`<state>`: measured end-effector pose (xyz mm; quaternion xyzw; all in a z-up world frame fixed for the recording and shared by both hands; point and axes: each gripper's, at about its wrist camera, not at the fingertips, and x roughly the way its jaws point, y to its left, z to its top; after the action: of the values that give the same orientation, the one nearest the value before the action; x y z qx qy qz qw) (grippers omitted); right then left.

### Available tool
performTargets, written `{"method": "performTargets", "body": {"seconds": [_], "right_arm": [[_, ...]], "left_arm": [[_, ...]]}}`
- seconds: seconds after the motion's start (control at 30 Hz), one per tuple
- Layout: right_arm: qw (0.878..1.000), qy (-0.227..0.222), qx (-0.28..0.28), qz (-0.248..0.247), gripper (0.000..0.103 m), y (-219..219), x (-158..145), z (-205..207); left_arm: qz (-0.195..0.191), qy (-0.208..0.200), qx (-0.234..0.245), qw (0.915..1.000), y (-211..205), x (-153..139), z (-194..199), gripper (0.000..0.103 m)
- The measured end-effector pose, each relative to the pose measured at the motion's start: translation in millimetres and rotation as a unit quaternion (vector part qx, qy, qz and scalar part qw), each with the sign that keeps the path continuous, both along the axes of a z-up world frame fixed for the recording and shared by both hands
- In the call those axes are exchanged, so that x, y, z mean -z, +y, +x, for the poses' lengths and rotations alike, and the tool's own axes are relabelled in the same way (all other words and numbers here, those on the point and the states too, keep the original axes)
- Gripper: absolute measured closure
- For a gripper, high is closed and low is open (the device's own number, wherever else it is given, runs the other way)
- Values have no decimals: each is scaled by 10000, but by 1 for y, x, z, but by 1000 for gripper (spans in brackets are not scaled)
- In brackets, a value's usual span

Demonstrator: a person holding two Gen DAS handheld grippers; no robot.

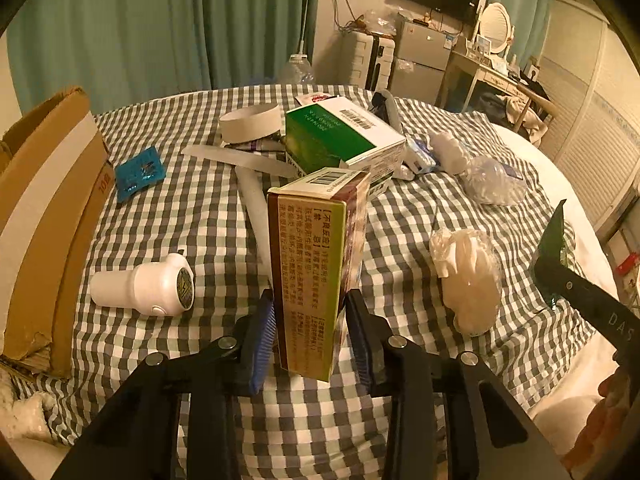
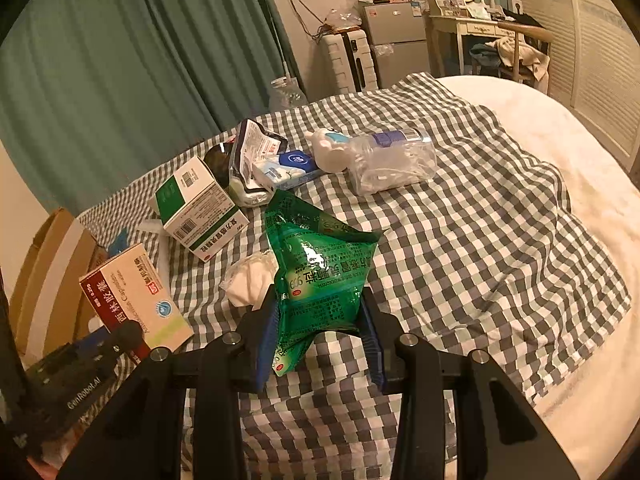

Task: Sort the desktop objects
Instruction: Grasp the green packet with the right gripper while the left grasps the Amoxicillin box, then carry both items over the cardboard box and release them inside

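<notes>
The medicine box (image 1: pixel 316 272) is off the checked cloth (image 1: pixel 192 216), pinched by its two broad faces in the left hand-held gripper (image 1: pixel 310 320), whose jaws are closed on its lower half. Its long axis runs away from the camera toward 12 o'clock, tilted a little up, the barcode end farthest out. From this box the carton (image 1: pixel 44 216) lies at about 9 o'clock, standing open at the cloth's left edge, well apart from the box, with a white bottle (image 1: pixel 144 288) lying on its side between them. I judge the carton the likely drop place, though nothing shows it for certain; if so, the left hand is plainly the nearer one, and the move is a swing leftward over the bottle.

The green pouch (image 2: pixel 320 280) is up too, gripped at its waist by the right hand-held gripper (image 2: pixel 320 320), jaws closed on the crinkled foil, its long axis also pointing to 12 o'clock and its top flaring wide. In the right wrist view the carton (image 2: pixel 48 264) sits far off at 9 o'clock, beyond the left gripper and its box (image 2: pixel 136 300), so the right hand would have to cross the left to get there.

Farther out at 12 o'clock the unsorted heap waits: a green-and-white box (image 1: pixel 340 136), a clear jar (image 2: pixel 392 160) on its side, a blue packet (image 1: pixel 138 172), and a bagged white wad (image 1: pixel 468 276) at 3 o'clock of the held box.
</notes>
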<state>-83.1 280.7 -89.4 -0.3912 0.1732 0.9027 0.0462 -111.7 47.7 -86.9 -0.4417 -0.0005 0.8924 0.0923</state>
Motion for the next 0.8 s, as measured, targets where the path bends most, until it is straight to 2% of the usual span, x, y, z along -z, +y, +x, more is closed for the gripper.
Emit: {"method": "performTargets", "body": {"seconds": [0.07, 0.17, 0.37, 0.53, 0.7, 0.8], "right_arm": [[10000, 10, -42, 13, 66, 0, -1, 0], [9999, 54, -128, 88, 66, -4, -6, 1], [9997, 150, -184, 112, 66, -13, -14, 7], [9993, 161, -283, 210, 66, -22, -24, 15], [9979, 325, -490, 288, 66, -44, -54, 24], [9952, 531, -682, 458, 66, -67, -85, 25]], "left_arm": [[148, 95, -22, 9998, -2, -8, 2, 73], [353, 193, 20, 9992, -5, -24, 3, 73], [289, 321, 190, 9989, -3, -38, 6, 73], [420, 437, 124, 9981, -12, -54, 13, 73], [371, 725, -104, 9966, -27, -93, 14, 73], [321, 864, -91, 9957, -39, -126, 10, 73]]}}
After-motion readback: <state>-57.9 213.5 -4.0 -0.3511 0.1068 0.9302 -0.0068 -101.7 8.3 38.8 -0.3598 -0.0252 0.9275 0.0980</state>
